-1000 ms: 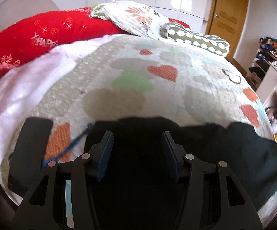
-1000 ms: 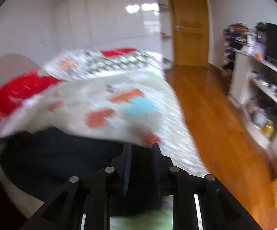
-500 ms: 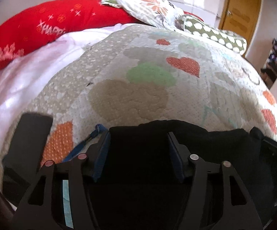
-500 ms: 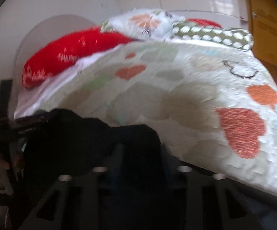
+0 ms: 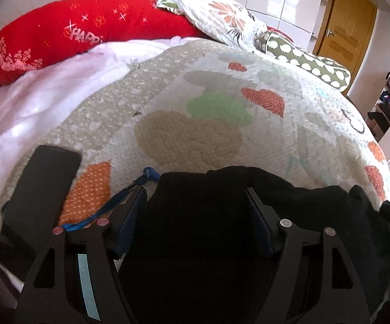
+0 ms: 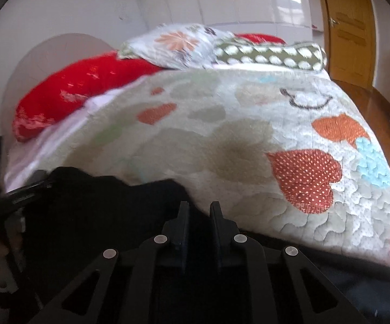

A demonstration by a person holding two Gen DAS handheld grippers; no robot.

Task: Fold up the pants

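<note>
Lying bunched along the near edge of the heart-print quilt (image 5: 208,102), the black pants (image 5: 222,189) sit right under both tongs. Far left of the left gripper (image 5: 196,202): a flat black phone-like slab (image 5: 42,181) on the quilt, then a blue cord (image 5: 124,194) running just outside its left finger. Left gripper is spread wide, fingers straddling dark fabric, pinching nothing. Ahead of it: quilt, red pillow (image 5: 67,35), floral pillow (image 5: 219,16), spotted bolster (image 5: 305,62). Right gripper (image 6: 199,210) has its fingers drawn narrow; cloth sits dark between and below them, but whether it's actually pinched I cannot tell. Handling guess: pants look soft, limp, light, no stiffness, so they'll sag and drag rather than hold shape; not fragile, not slippery on the quilted surface. Best hold is probably an edge or corner, waistband or hem, one tong per corner, though black-on-black hides which end is which. View differences: left wrist view shows the slab and cord plus shelving far right; right wrist view misses those, shows the wooden door (image 6: 349,27), floor, and the other tong with a hand at far left, blurred.
</note>
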